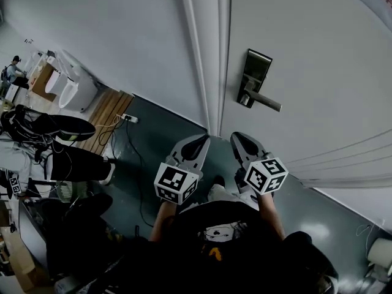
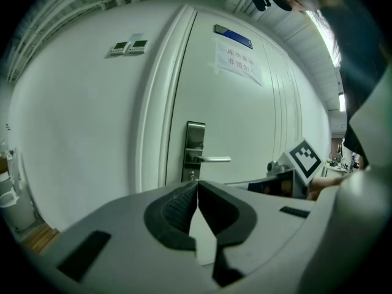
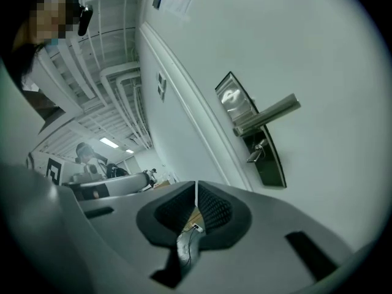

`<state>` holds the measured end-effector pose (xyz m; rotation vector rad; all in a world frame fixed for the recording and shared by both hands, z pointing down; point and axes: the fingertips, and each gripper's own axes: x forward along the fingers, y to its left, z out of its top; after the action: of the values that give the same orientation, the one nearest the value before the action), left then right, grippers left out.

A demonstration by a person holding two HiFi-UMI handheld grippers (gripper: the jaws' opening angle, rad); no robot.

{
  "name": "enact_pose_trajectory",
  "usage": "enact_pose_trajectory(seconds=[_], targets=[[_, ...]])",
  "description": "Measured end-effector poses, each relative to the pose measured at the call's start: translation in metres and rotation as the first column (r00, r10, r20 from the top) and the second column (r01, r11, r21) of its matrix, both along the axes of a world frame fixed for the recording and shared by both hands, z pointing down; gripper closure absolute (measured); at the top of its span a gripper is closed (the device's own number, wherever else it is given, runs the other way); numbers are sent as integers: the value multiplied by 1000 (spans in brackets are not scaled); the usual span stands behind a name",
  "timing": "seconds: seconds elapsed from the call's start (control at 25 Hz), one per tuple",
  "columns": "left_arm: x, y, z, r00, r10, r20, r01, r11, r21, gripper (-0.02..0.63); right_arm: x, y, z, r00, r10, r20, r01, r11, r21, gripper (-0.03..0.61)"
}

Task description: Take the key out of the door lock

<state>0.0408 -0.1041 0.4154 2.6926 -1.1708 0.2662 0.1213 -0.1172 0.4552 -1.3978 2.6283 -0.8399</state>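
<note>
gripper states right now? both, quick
Left gripper: closed, nothing between the jaws.
Right gripper: closed, empty, short of the key.

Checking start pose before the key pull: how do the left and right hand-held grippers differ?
Position: left hand-held gripper points at the edge of the door; right hand-held gripper sits under the lock plate. Roll: the left's own view shows the plate upright, the right's shows it tilted, so the right looks rolled. Shared: both have jaws shut, hold nothing, and are short of the key.
</note>
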Motion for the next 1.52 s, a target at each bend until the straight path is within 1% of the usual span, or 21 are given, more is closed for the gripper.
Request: enact_pose_trajectory(seconds=[0.16, 0.36, 0.52, 0.76, 1.04, 1.16, 1.32, 1.52], targets=[[9, -23, 4, 1000, 8, 13, -8, 1000, -1, 604, 4, -21, 7, 1000, -8, 6, 8, 1000, -6, 571], [26, -36, 11, 999, 37, 14, -37, 999, -14, 604, 11, -37, 17, 999, -4, 43, 6, 999, -33, 571], [34, -48, 16, 998, 54, 18, -54, 998, -20, 604, 15, -47, 22, 999, 2, 53, 0, 999, -42, 571], [42, -60, 19, 997, 74, 23, -73, 997, -34, 604, 20, -57, 29, 999, 11, 53, -7, 998, -64, 571], [42, -58, 19, 994, 105, 17, -104, 994, -45, 604, 10, -53, 24, 998, 16, 66, -11, 997, -71, 571], [45, -53, 16, 988, 154, 15, -153, 987, -49, 604, 8, -49, 22, 997, 49, 64, -44, 996, -79, 571], [49, -56, 17, 972, 233, 11, -232, 971, -47, 604, 9, -52, 21, 991, 117, 73, -111, 991, -77, 571], [42, -65, 11, 954, 300, -8, -300, 953, -35, 604, 8, -53, 18, 975, 209, 79, -202, 975, -89, 571]])
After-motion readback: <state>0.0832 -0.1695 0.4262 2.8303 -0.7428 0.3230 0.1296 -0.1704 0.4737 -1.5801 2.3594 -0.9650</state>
